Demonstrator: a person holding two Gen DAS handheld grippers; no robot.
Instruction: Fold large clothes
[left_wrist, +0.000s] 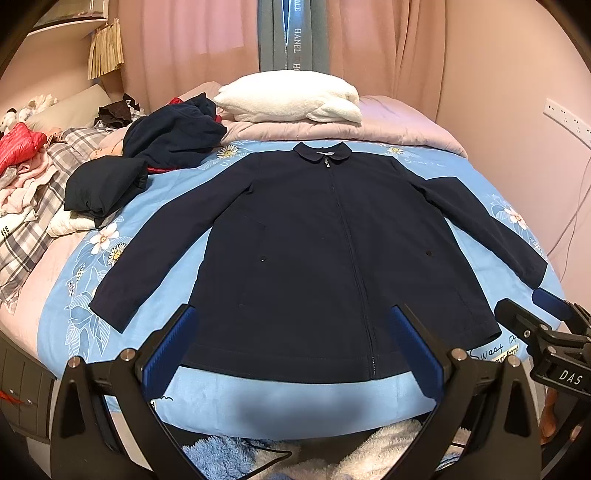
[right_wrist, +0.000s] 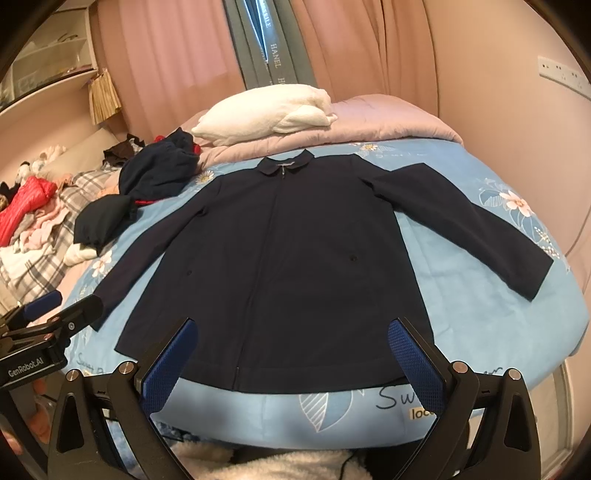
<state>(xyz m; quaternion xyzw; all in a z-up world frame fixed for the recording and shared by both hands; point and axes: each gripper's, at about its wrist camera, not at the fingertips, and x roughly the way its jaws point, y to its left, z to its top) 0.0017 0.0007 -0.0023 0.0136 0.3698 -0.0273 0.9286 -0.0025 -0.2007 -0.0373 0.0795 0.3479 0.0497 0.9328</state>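
A navy zip-up jacket (left_wrist: 314, 236) (right_wrist: 288, 266) lies flat, front up, on a light blue floral bedspread (left_wrist: 280, 402) (right_wrist: 480, 314). Its collar is at the far side and both sleeves are spread outward. My left gripper (left_wrist: 292, 310) hovers open over the jacket's near hem, holding nothing. My right gripper (right_wrist: 292, 324) is open over the same hem, a little further right, also holding nothing. Each gripper shows at the edge of the other's view: the right gripper (left_wrist: 535, 310) near the right cuff, the left gripper (right_wrist: 62, 310) near the left cuff.
A white fluffy pillow (left_wrist: 291, 96) rests on a pink quilt (left_wrist: 388, 125) beyond the collar. Dark clothes (left_wrist: 170, 129), a folded dark garment (left_wrist: 103, 184) and a red jacket (left_wrist: 18, 144) crowd the bed's left side. Fluffy fabric (left_wrist: 369, 450) lies below the near edge.
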